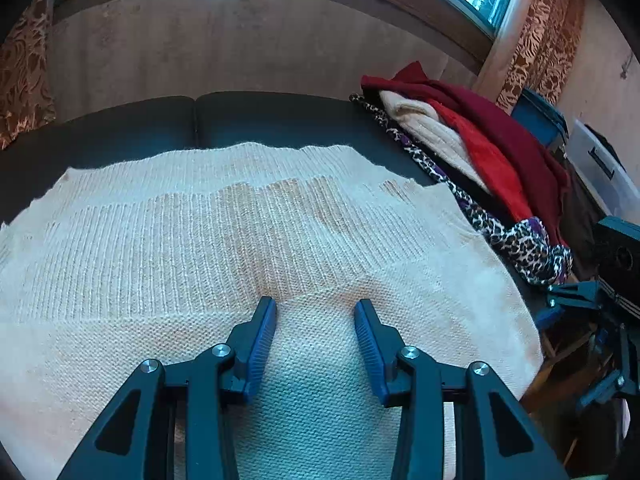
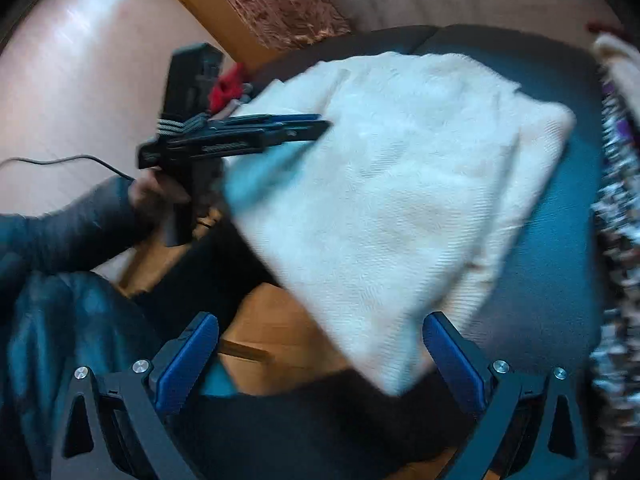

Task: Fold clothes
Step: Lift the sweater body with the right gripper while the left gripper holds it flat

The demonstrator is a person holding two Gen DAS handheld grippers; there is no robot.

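Left gripper (image 1: 315, 306) open over sweater (image 1: 280, 232), nothing pinched. Right gripper (image 2: 320, 338) open wide, empty. Could grab one layer only; fold slips, hangs off edge.

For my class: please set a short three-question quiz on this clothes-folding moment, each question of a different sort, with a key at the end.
1. True or false: the left gripper is clamped on the cream knitted sweater.
2. Which lies in the pile of clothes beside the sweater? A) a leopard-print garment B) a green towel C) blue jeans
3. Fill in: the sweater lies on a dark ___.

Key:
1. False: its jaws stand apart above the knit, gripping nothing.
2. A
3. Cushioned surface, seemingly a sofa seat.
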